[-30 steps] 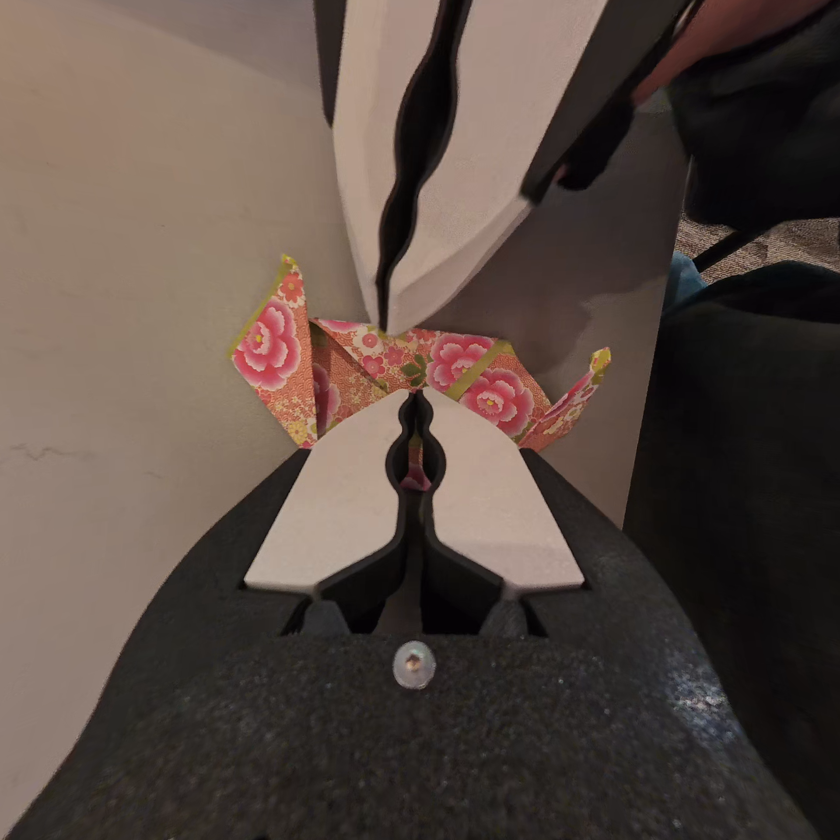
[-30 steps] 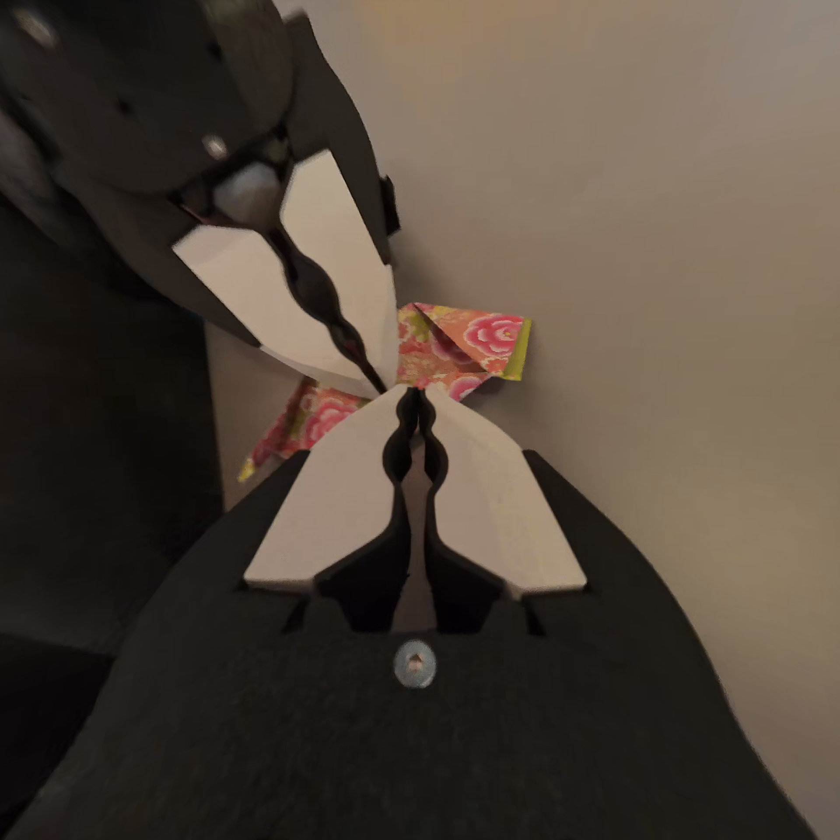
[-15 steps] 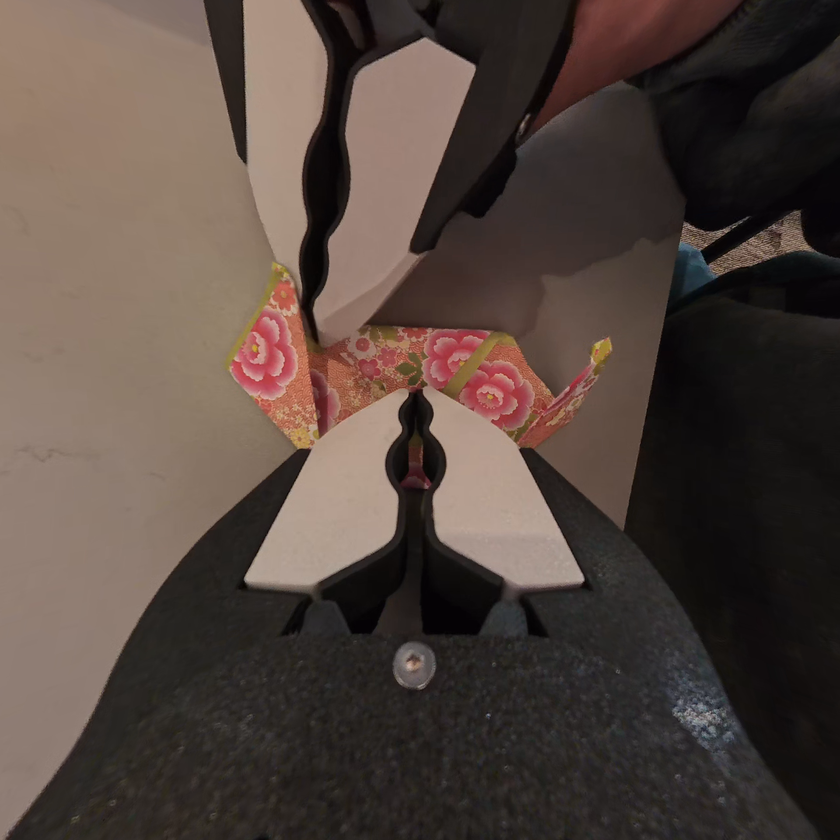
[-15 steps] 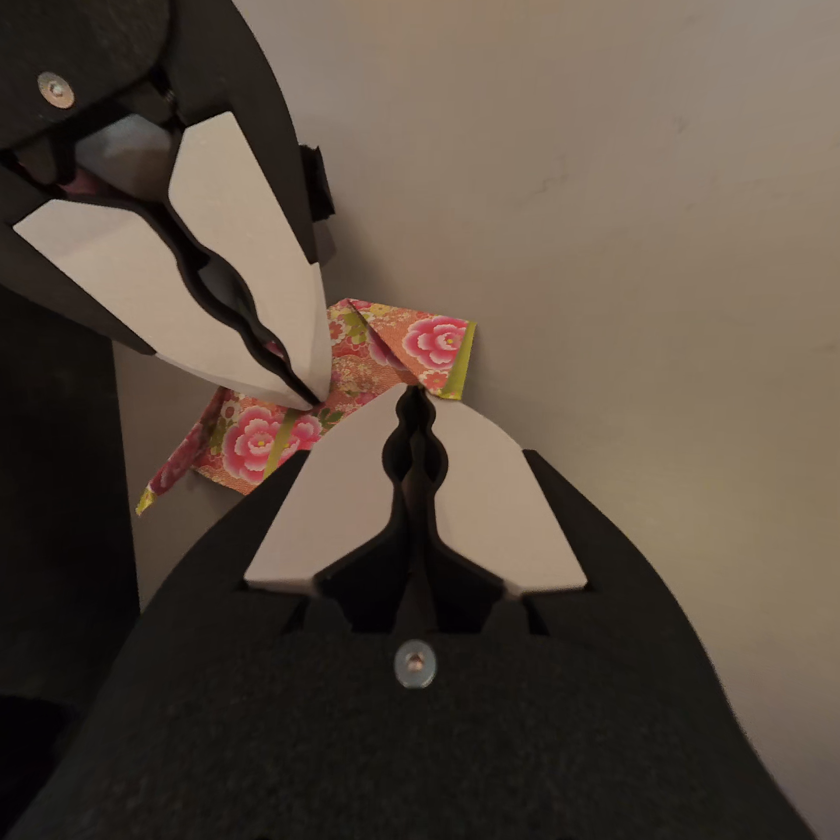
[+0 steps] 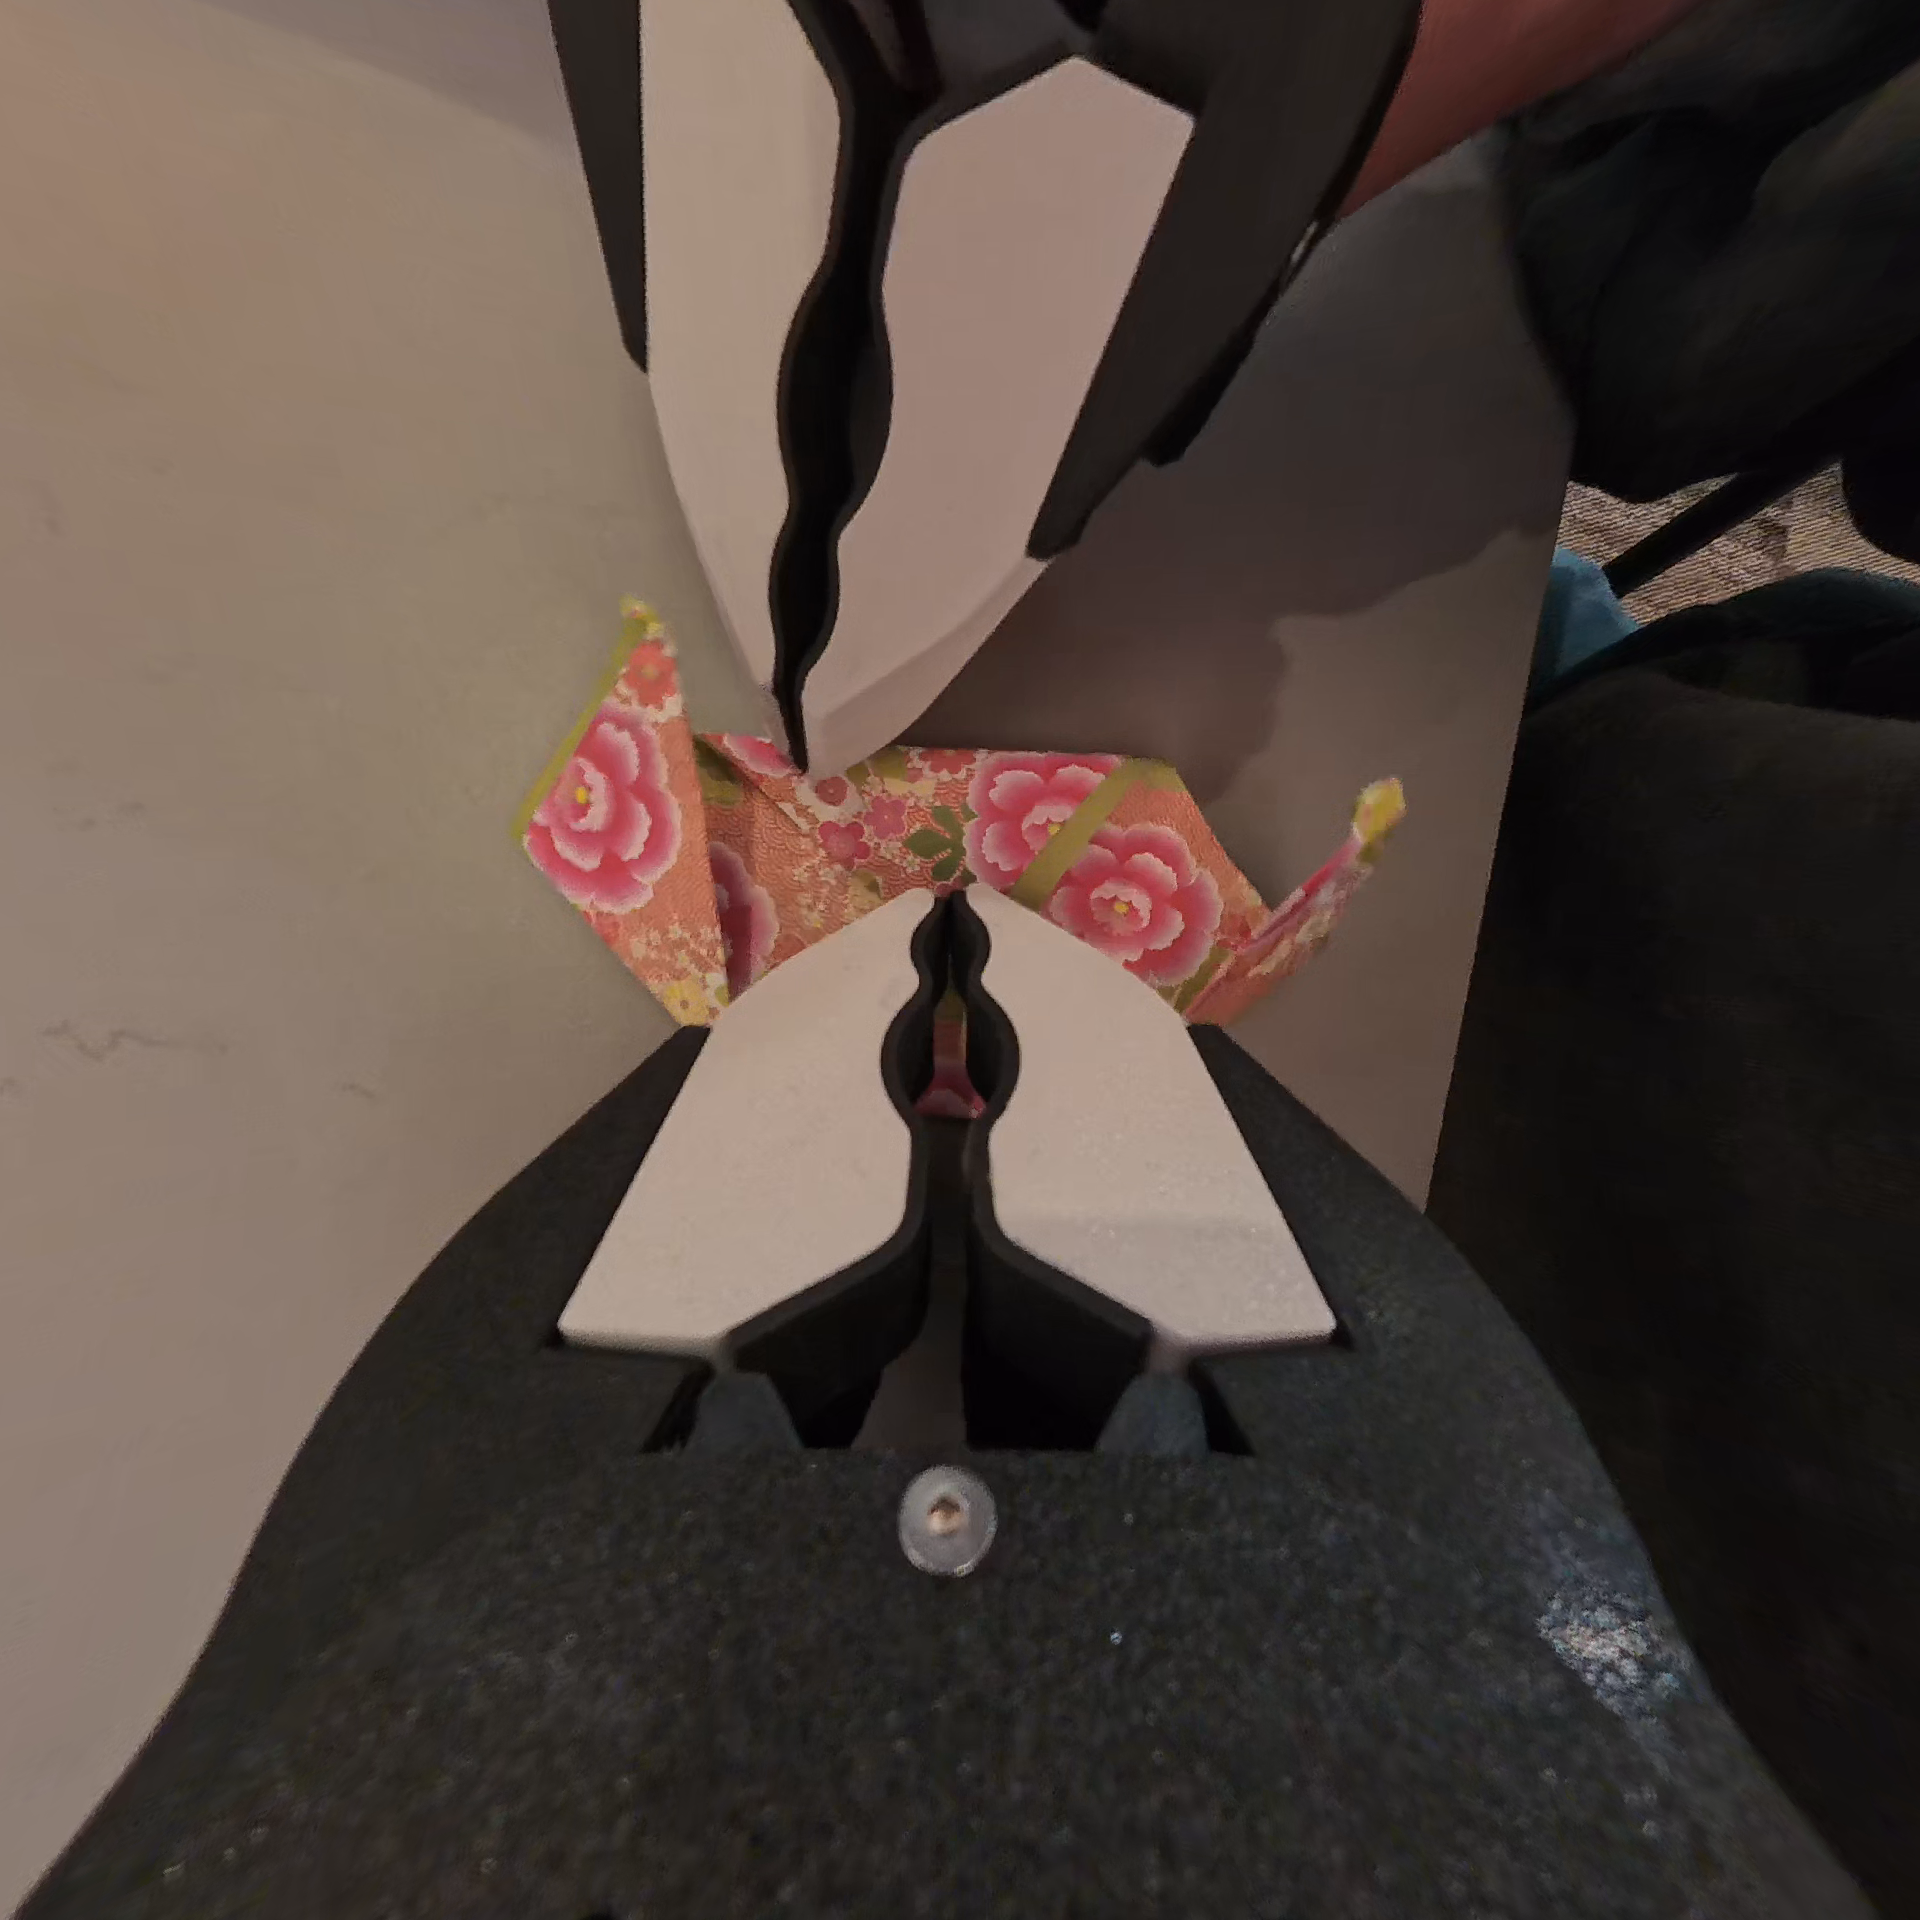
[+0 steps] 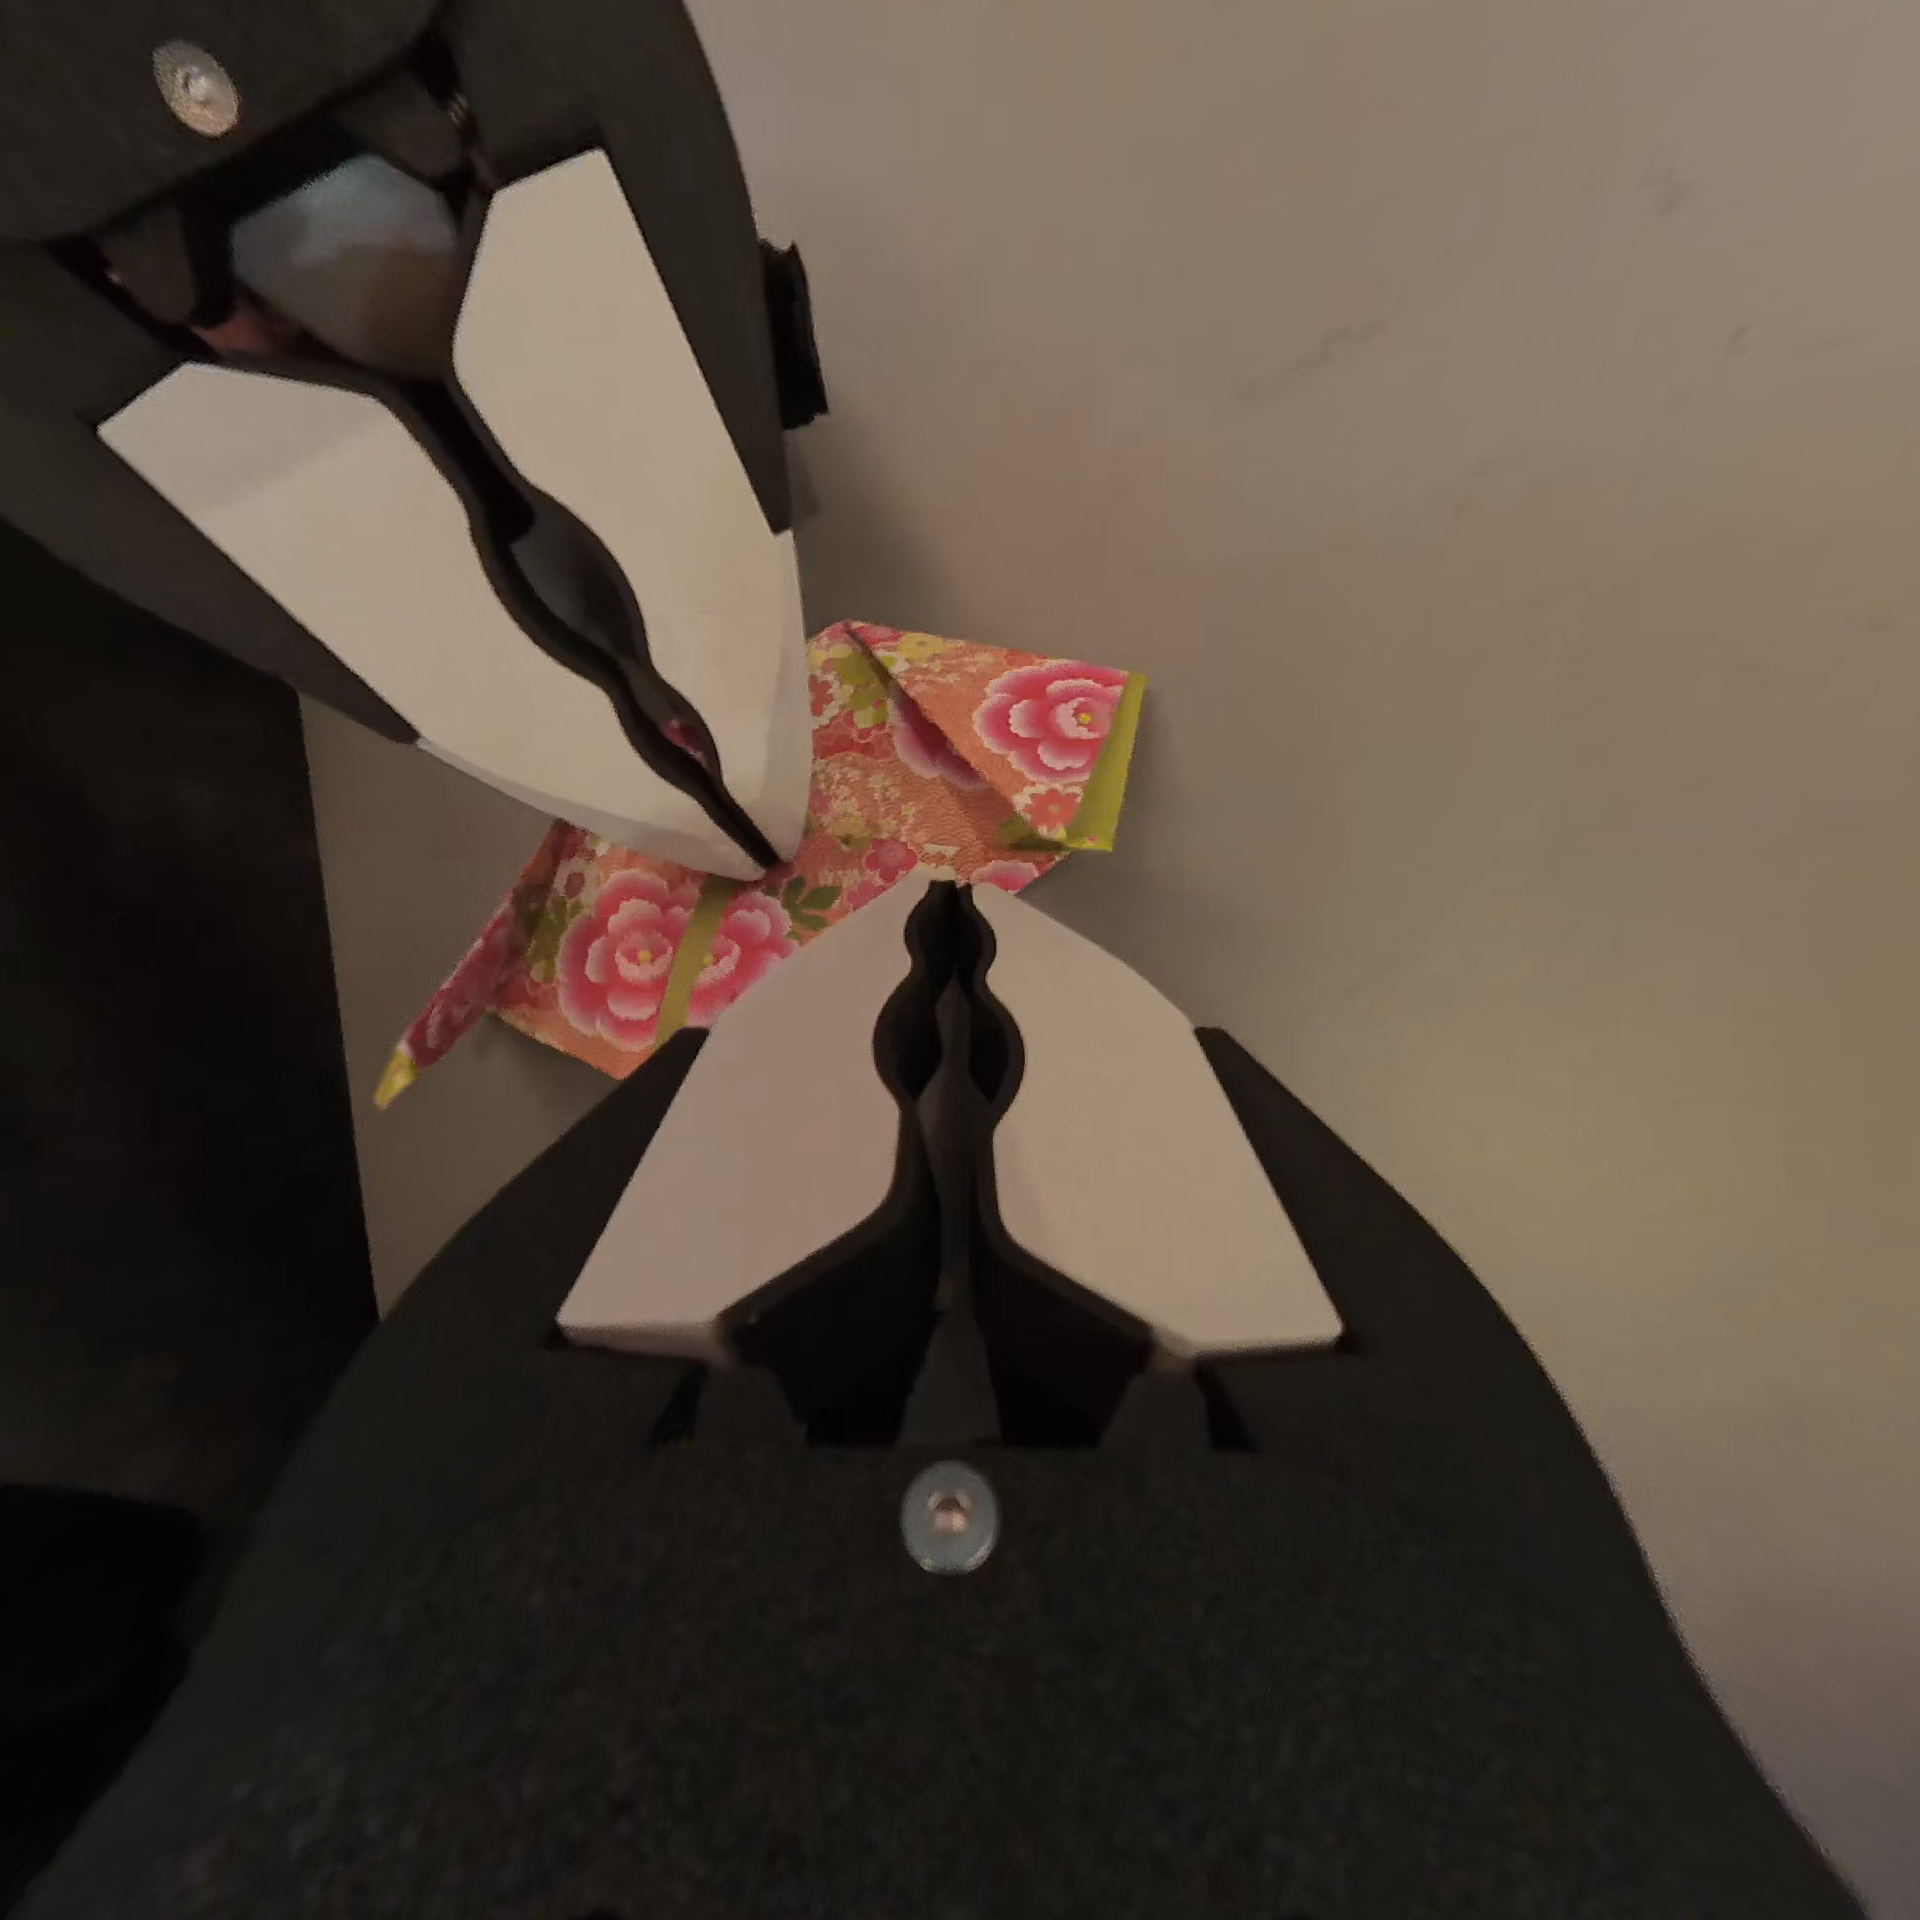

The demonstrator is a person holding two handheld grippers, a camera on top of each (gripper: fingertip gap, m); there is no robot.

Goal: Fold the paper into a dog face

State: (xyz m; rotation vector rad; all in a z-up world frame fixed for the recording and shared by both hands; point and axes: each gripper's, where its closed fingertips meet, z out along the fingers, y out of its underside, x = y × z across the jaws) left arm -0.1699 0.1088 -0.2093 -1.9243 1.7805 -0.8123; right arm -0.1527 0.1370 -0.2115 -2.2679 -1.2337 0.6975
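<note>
The folded floral paper [image 5: 1039, 852] lies on the pale table [image 5: 260, 727] near its edge. One side flap lies flat and the other sticks up at the table edge [image 5: 1340, 894]. My left gripper [image 5: 951, 899] is shut on the paper's near point, and a sliver of paper shows between its fingers. My right gripper [image 5: 798, 753] comes down from above, shut, with its tips touching the paper's far folded edge. In the right wrist view the paper [image 6: 935, 769] lies just past my right gripper [image 6: 948, 888], and the left gripper [image 6: 771, 854] pinches it from the upper left.
The table edge [image 5: 1486, 987] runs close to the right of the paper, with dark fabric [image 5: 1714, 1143] beyond it. A person's arm in a dark sleeve [image 5: 1662, 260] is at the upper right. Bare tabletop stretches to the left. The grippers are tip to tip, or close to it.
My right gripper slid along the paper's far edge toward the flat flap, then came partway back toward the middle. My left gripper has kept its hold and not moved.
</note>
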